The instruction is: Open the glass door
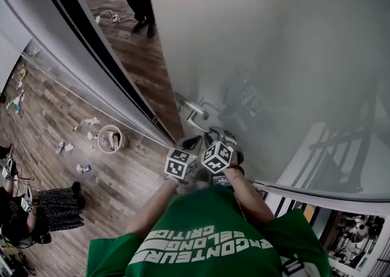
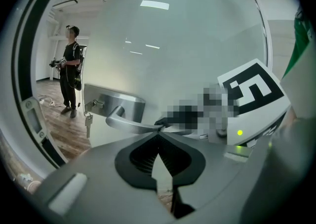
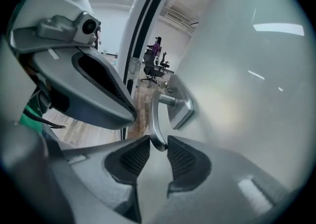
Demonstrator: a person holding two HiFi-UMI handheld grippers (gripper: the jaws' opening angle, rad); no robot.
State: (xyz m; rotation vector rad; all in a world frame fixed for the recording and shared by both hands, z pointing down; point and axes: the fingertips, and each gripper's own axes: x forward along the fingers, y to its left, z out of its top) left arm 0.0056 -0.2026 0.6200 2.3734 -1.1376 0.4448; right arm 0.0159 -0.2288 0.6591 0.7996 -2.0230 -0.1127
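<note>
Nearest thing first: the right tool (image 3: 155, 144) has its pads clamped on the free end of the lever handle (image 3: 157, 119). The lever's long axis runs straight away from the tool, up to its neck on the metal plate (image 3: 182, 102). So the right hand is the one that's on it.

The left tool (image 2: 159, 133) is pinched closed with nothing in it, tips just short of that same lever. I can't tell if it's touching.

The handle sits on the frosted glass door (image 1: 274, 56), close to its free edge. The dark door frame (image 1: 91, 32) is just past that, with wood floor (image 1: 143, 56) showing in the gap.

I'd guess the move is a swing about the hinges. The hinge side is out of shot and the latch is hidden.
</note>
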